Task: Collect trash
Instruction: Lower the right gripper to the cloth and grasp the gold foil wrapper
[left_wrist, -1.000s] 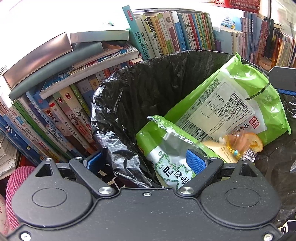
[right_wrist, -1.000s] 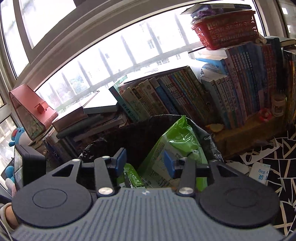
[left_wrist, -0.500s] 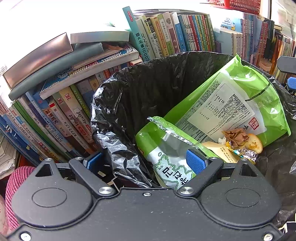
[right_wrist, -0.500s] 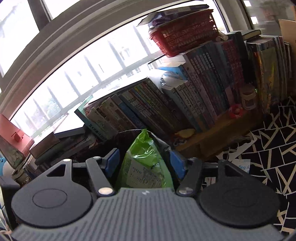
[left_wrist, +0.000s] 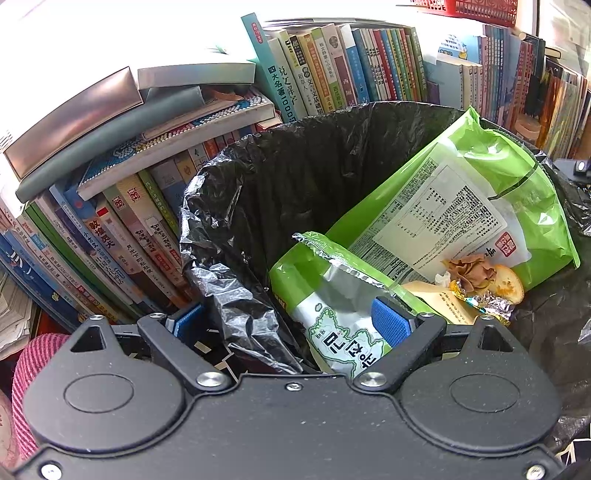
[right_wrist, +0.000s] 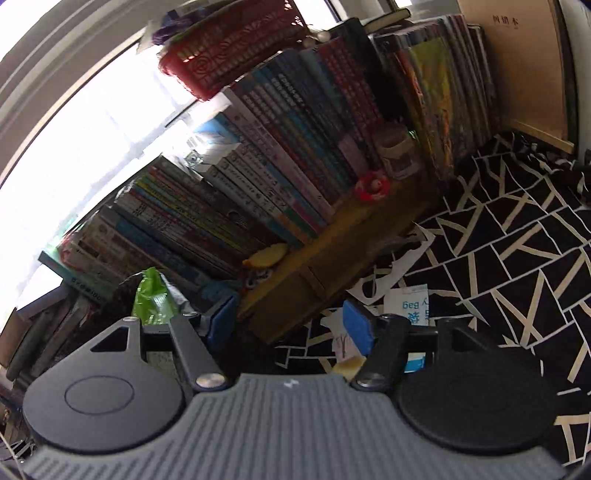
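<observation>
While left jaws straddle bin liner (left_wrist: 236, 317) rim spread, right jaws spread, empty, wrappers (left_wrist: 476, 280) binned.

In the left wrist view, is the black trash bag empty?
No, the black trash bag already holds a large green snack bag, a smaller green packet and crumpled wrappers.

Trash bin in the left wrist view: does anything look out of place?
The large green bag leans on the black liner, its top above the rim. A liner fold hangs outside.
</observation>
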